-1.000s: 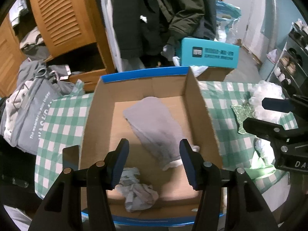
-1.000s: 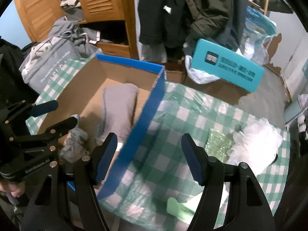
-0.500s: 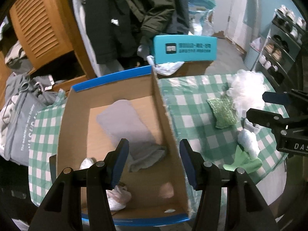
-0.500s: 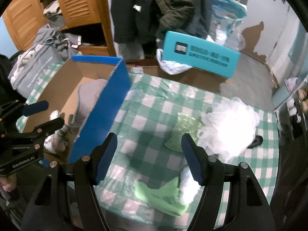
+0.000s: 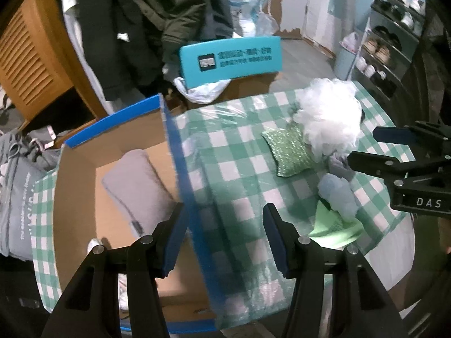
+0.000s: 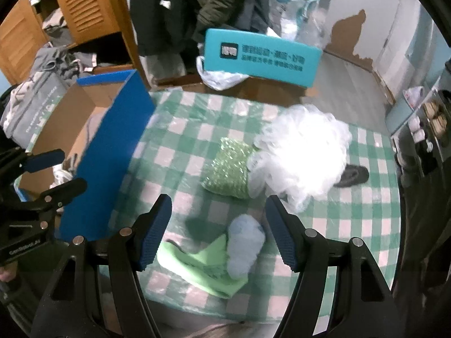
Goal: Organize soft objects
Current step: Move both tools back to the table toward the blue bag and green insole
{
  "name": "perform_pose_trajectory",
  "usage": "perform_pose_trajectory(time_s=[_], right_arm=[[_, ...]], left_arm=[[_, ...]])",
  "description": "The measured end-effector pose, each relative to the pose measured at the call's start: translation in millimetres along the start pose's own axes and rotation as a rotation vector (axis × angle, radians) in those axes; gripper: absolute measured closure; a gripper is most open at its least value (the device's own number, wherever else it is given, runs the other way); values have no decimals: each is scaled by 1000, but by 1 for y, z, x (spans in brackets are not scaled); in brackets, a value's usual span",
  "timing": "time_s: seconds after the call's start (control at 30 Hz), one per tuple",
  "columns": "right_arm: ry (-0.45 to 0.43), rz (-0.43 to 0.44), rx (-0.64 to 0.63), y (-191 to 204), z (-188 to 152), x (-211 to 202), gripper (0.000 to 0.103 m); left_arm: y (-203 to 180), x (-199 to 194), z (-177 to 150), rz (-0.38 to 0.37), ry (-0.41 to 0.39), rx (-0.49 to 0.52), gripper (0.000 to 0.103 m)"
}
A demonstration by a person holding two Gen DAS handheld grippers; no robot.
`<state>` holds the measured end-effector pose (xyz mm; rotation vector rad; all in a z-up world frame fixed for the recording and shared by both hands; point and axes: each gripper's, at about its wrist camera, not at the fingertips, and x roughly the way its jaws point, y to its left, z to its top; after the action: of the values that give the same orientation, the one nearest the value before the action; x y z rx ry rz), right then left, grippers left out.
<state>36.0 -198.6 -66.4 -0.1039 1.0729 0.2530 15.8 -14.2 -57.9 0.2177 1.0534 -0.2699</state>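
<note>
Green-and-white checked tablecloth, glossy under a clear film, covers the table. At its 9 o'clock side stands an open cardboard box with plain brown inner walls and blue outer faces and rim. Inside lies a flat grey felt-like cloth, oblong with rounded corners; a crumpled whitish rag shows at the box's near end, partly hidden.

On the cloth, at 1 o'clock from the right gripper, sits a large white puff of frothy mesh, overexposed so that its detail is lost. Touching its 9 o'clock edge is a green scouring pad, pillow-shaped with a sparkly knit surface. A dark, flat item peeps out at the puff's 3 o'clock side; what it is cannot be told. Nearer the camera a pale blue fleecy roll rests on a smooth, light green folded cloth.

The right gripper hovers above the table edge, jaws spread wide and empty, with the blue roll framed between its ribbed blue pads. The left gripper is likewise wide apart and empty, poised over the box's right wall, one finger above the box interior and the other above the tablecloth.

Beyond the table: a teal panel with white lettering, hanging dark coats, and louvred wooden doors.
</note>
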Motion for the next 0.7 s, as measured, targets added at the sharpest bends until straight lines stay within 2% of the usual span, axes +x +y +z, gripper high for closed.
perform_pose_trajectory(time_s=[0.37,0.7], right_arm=[[61,5,76,-30,-23,18,33],[135,10,100,-38,-36,44,33]], left_arm=[[-31,20,2,-16,48,43,47],[-59,48,-3,-23,105,95,47]])
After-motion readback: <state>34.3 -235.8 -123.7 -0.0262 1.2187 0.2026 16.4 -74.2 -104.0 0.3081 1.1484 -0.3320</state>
